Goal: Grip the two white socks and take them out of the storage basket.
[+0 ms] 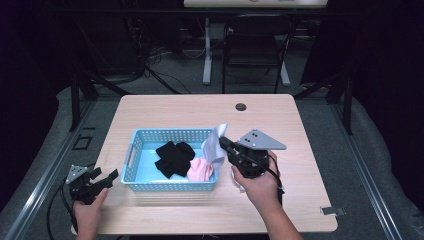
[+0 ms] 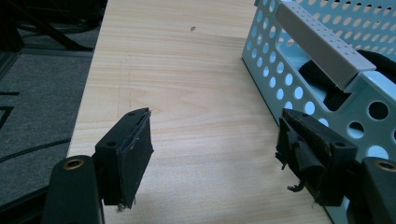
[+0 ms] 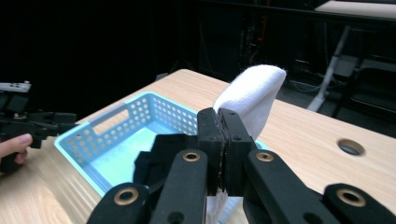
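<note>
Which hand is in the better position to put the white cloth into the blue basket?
Right. The right tongs are shut on the white cloth, held at the basket's right end. The left tongs stand open and empty on the table beside its other end.

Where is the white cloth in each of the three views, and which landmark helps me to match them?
High view: the white cloth hangs from the right gripper, over the blue basket's right end.
Left gripper view: I can't find it there; the basket stands at right.
Right gripper view: centre, pinched between the shut jaws.
Shared landmark: the blue basket.
</note>
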Available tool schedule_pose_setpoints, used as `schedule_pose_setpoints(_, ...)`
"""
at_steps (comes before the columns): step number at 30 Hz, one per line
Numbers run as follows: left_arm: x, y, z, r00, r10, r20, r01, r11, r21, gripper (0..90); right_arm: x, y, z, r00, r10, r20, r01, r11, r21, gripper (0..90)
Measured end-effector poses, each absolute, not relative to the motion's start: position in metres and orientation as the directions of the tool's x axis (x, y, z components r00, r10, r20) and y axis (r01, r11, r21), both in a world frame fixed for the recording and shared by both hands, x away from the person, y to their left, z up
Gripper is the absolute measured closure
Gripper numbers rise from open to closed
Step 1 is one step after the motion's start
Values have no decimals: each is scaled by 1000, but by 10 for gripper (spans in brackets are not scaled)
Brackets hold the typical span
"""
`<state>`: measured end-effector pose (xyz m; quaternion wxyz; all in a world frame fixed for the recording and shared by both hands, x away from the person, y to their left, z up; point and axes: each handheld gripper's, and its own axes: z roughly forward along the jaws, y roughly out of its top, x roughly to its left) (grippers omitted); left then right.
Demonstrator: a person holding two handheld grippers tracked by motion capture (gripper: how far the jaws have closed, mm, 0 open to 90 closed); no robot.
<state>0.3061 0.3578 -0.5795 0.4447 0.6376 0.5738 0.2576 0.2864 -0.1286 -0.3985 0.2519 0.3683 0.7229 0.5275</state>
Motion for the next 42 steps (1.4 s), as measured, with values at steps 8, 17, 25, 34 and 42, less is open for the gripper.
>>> schedule_pose_setpoints(8, 306, 358, -580, 208, 961, -180, 504, 53, 862, 265, 279, -160, -420, -540, 841, 33, 303, 158, 940, 888)
schedule_pose_setpoints(17, 306, 358, -580, 208, 962, -176, 509, 47, 859, 266, 280, -175, -451, -506, 861, 57, 371, 157, 915, 888)
schedule_pose_setpoints(25, 306, 358, -580, 206, 962, -178, 505, 51, 862, 266, 284, -181, -473, -484, 872, 73, 419, 158, 894, 888)
schedule_pose_setpoints(34, 306, 357, -580, 207, 962, -177, 510, 48, 859, 266, 293, -217, -510, -369, 924, 103, 529, 117, 841, 887)
schedule_pose_setpoints(42, 306, 358, -580, 207, 962, -179, 504, 52, 862, 266, 298, -238, -531, -295, 944, 150, 598, 60, 799, 885)
